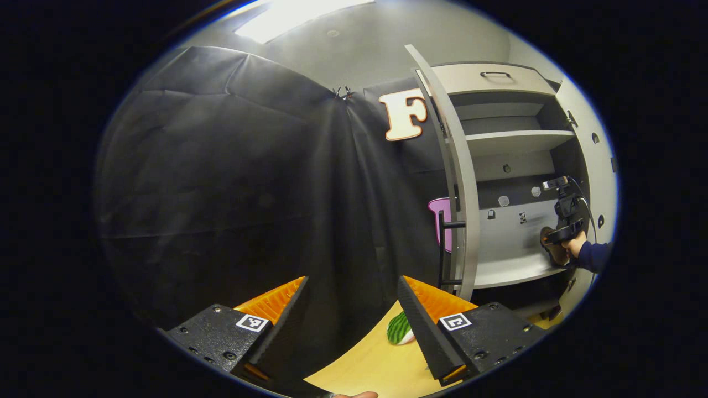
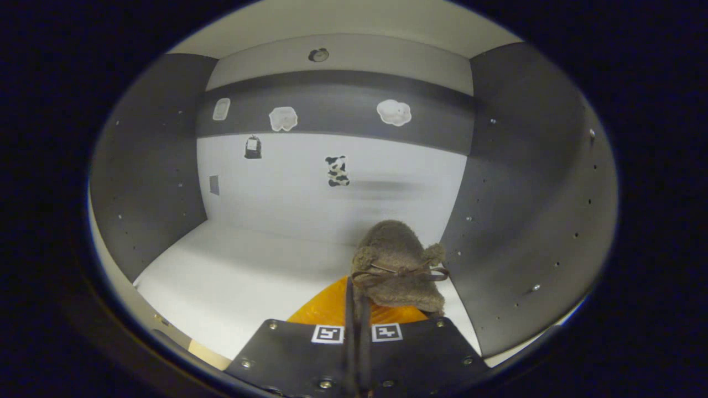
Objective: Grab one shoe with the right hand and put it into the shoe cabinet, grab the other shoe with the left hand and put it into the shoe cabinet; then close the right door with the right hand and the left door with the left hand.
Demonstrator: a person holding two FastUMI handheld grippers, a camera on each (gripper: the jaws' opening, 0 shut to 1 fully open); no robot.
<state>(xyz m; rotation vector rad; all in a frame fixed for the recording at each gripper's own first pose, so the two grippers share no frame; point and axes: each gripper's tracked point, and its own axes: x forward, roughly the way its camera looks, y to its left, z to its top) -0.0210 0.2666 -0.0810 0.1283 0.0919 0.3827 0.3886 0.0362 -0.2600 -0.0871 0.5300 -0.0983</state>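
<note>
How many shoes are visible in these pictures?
1. The brown fuzzy shoe is gripped by the right hand-held gripper above the cabinet shelf, near its right wall. The second shoe may be out of view.

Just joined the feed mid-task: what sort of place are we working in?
Looks like a staged booth, not a real home: black cloth wall, an open shoe cabinet with pale shelves, wooden floor. The right gripper holds a fuzzy brown shoe inside it.
</note>
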